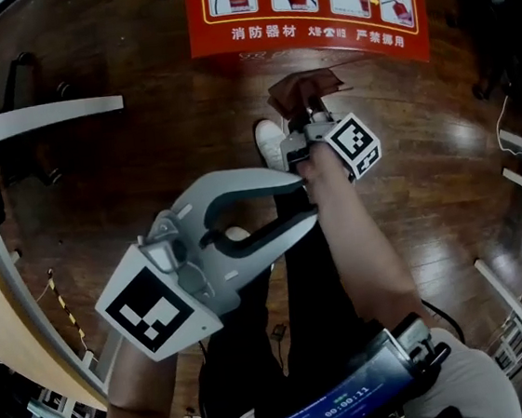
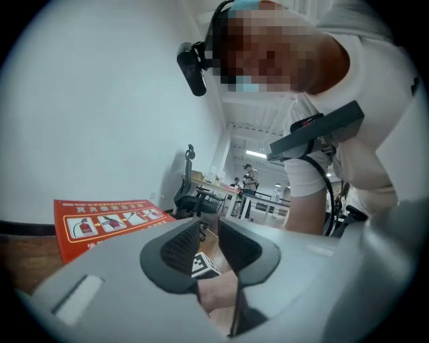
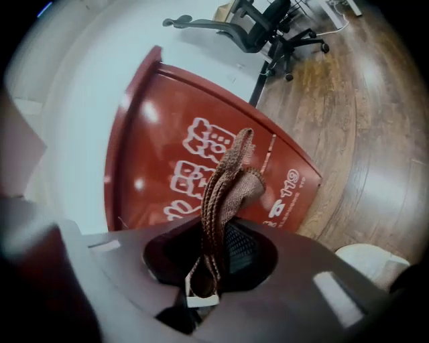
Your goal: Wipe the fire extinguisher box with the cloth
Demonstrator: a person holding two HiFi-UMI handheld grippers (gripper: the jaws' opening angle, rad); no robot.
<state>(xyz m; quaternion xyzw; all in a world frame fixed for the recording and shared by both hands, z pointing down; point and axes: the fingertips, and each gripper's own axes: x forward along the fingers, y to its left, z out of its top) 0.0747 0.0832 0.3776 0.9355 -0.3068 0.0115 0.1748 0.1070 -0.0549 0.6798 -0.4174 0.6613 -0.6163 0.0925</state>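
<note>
While the right claw point(image 3: 211, 251) is shut tight on the brown cloth point(image 3: 228, 181), w/ the folded fabric sticking out past the tips, it's aimed straight at the red fire extinguisher box point(image 3: 201, 147). That free end is the wiping face, so a low grip makes sense. Box sits on the wood floor point(image 1: 144, 170) by the white wall point(image 2: 100, 100), just ahead of the person's white shoe point(image 1: 270, 141). Cloth is near the box's top face; contact I can't confirm. Left claw point(image 1: 305, 198) hangs beside the right forearm, jaws well apart, nothing in them, only that arm showing thru the gap. Prob. parked out of the way, since a one-handed wipe needs no helper. My read: approach phase, wiping abt to begin.
</note>
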